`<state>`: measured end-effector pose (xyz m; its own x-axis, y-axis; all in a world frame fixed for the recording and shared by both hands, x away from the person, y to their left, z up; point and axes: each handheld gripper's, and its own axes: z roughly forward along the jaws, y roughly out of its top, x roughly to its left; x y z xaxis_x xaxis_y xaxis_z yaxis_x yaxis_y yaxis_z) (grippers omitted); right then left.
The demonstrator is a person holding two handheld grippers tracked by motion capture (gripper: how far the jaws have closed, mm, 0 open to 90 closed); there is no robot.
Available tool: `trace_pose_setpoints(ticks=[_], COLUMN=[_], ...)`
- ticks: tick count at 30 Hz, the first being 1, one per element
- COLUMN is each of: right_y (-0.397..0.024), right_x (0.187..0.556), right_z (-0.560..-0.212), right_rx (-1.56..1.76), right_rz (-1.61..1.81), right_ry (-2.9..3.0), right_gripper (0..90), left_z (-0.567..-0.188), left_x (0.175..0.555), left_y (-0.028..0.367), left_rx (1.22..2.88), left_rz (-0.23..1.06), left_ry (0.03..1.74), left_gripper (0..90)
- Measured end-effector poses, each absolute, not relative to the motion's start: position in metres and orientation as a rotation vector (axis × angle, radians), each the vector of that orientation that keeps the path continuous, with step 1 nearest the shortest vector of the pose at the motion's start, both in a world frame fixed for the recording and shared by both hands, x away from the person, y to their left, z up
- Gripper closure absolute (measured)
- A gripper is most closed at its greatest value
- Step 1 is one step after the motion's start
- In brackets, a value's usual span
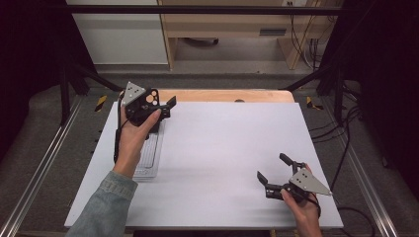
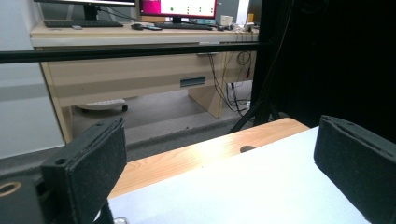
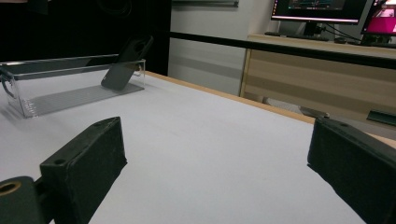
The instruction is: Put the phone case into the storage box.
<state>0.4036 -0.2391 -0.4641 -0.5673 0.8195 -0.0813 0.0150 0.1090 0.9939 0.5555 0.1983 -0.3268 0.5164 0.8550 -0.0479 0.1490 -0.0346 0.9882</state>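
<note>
The left gripper [image 1: 170, 106] hangs wide apart above the clear tray [image 1: 148, 160] (a dark phone case [image 3: 122, 65] leans inside it), and the right gripper [image 1: 274, 168], equally wide, holds nothing

Pale grey-white matte table board [image 1: 222, 163] over a light wooden edge [image 2: 187, 156]. Clear ribbed plastic tray [image 3: 70, 95], a black phone case [image 3: 125, 65] propped inside. Black two-jaw left gripper [image 1: 165, 106] and black two-jaw right gripper [image 1: 273, 168], each topped with a grey triangular plate. Faded blue denim sleeve [image 1: 106, 207].
</note>
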Motion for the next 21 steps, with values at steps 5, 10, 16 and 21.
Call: trace_pose_setpoints(ticks=[5, 10, 16, 21], right_y=[-0.239, -0.239, -0.239, -0.239], right_x=[0.404, 0.404, 0.404, 0.404], right_z=[-0.464, -0.464, -0.464, -0.464], right_rx=[0.822, 0.823, 0.823, 0.824], right_rz=[1.530, 1.531, 1.531, 1.531], right_ry=[1.720, 1.720, 1.720, 1.720], right_gripper=[4.3, 4.2, 4.1, 4.1], left_z=[-0.324, -0.323, -0.322, -0.321], left_x=[0.551, 0.548, 0.544, 0.540], left_y=[0.194, 0.191, 0.186, 0.183], left_rx=[1.523, 1.532, 1.539, 1.545], left_rz=[0.702, 0.697, 0.688, 0.682], left_ry=[0.883, 0.862, 0.841, 0.821], left_gripper=[1.8, 1.8, 1.8, 1.8])
